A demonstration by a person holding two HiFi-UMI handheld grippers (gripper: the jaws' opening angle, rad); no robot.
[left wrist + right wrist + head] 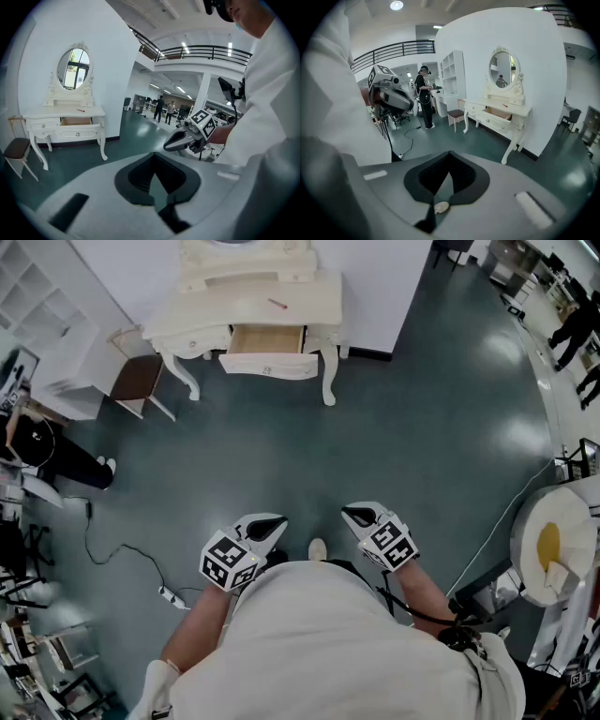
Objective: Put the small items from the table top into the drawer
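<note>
The white dressing table (pixel 309 292) stands at the far side of the floor, well apart from the person. Its drawer (pixel 267 343) is pulled open toward the near side.

The left gripper (pixel 272 526) and right gripper (pixel 354 515) are held close to the body. Each has its jaws drawn together with nothing between them.

One small red item (pixel 277 304), perhaps a pen, lies flat on the table top just beyond the drawer. Its long axis runs roughly left to right, the right end slightly nearer; which end is the tip is too small to tell.

Being thin and flat, it could skid or roll away if the jaws close off-centre. A low approach could also knock the jutting drawer.
</note>
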